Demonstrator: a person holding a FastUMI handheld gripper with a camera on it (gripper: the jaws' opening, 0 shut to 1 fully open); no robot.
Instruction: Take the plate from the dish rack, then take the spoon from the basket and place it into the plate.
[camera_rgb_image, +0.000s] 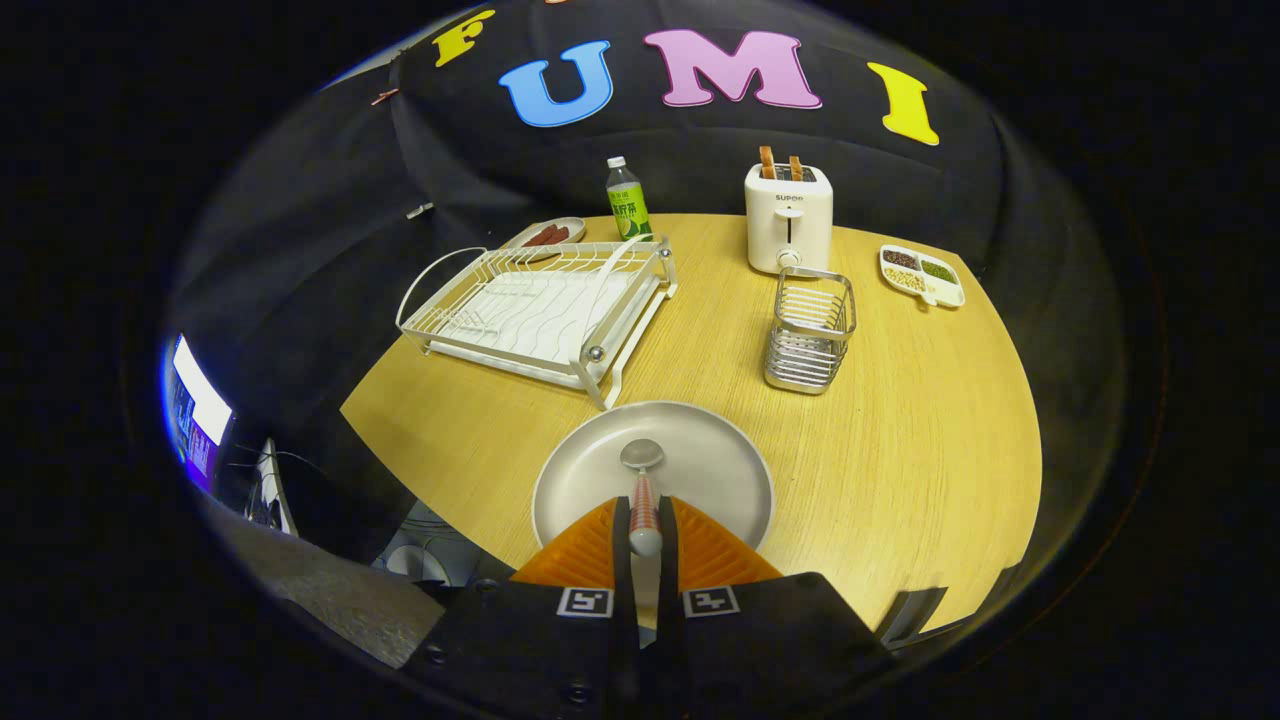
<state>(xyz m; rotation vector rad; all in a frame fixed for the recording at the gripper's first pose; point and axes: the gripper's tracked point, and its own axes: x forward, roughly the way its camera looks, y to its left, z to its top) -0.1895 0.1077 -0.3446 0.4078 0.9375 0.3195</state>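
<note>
Plate in front, rack and basket behind it on the table

The plate (655, 480) lies at the lower centre of the frame on the table (900, 450), with the spoon (643, 490) over it, its handle pinched between the fingers of the gripper (645, 520). The dish rack (540, 310) sits up and left of the plate, the basket (810, 330) up and right. Behind them stand a bottle (628, 200) and toaster (789, 215); a divided dish (922, 275) lies far right, a small tray (548, 235) behind the rack.
</note>
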